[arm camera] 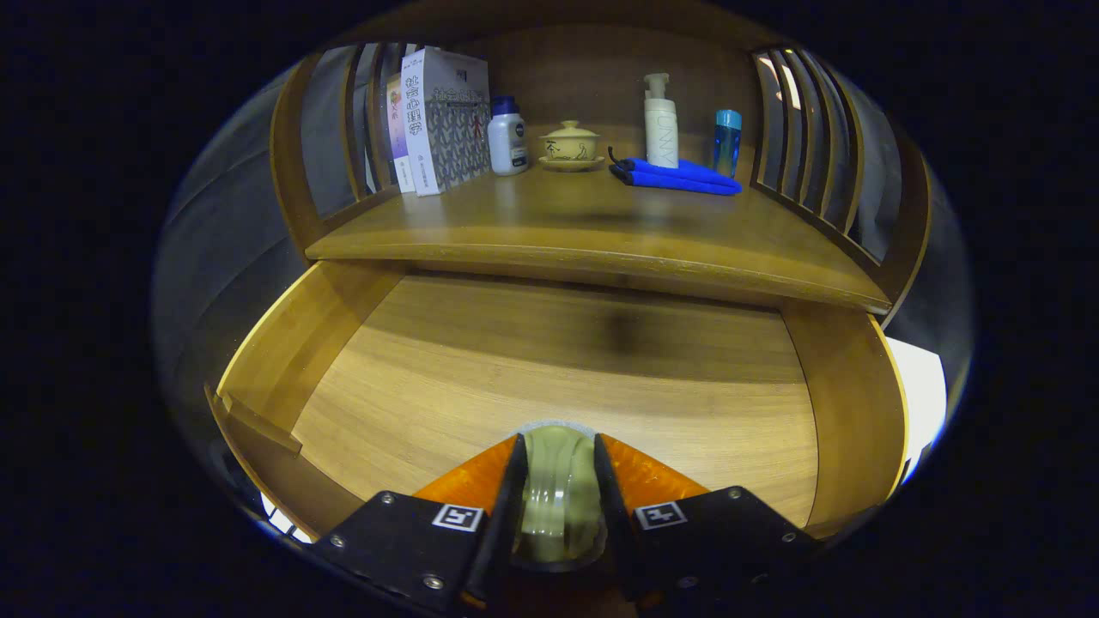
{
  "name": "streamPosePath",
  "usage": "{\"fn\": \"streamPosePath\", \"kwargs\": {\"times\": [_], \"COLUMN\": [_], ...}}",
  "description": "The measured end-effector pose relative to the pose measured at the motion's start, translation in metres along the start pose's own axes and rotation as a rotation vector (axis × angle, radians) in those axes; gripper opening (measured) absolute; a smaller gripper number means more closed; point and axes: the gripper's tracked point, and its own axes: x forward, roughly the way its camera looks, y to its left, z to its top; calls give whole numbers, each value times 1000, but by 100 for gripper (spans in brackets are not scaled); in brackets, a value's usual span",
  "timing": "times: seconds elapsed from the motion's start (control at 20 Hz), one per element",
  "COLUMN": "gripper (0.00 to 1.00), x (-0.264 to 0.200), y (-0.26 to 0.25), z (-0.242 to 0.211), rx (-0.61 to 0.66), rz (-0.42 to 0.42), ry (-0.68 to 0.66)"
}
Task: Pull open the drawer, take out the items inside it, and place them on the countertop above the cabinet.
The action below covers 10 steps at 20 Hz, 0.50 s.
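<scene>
The wooden drawer (481, 369) stands pulled open below me, its floor bare ahead of the fingers. My gripper (558, 442) is shut on a pale green, ribbed, translucent object (558, 502) that sits upright between the two orange fingers (476, 476), over the drawer's front part. Both fingers press on its sides. Its lower end is hidden by the gripper body. Beyond the drawer, higher up, runs the cabinet's countertop (558, 227), with bare wood along its front half.
At the back of the countertop stand upright books (442, 120), a white bottle with a blue cap (506, 137), a lidded tea bowl on a saucer (569, 144), a white pump bottle (660, 120), a small blue bottle (726, 142) and a folded blue cloth (678, 176). Slatted wooden rails close both sides.
</scene>
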Motion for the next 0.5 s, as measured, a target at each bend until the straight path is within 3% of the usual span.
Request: {"fn": "streamPosePath", "kwargs": {"times": [0.2,0.5], "gripper": [30,25], "x": [3,-10], "y": [3,6], "z": [-3,15], "rx": [7,-29], "rz": [17,13], "ry": [5,-114]}}
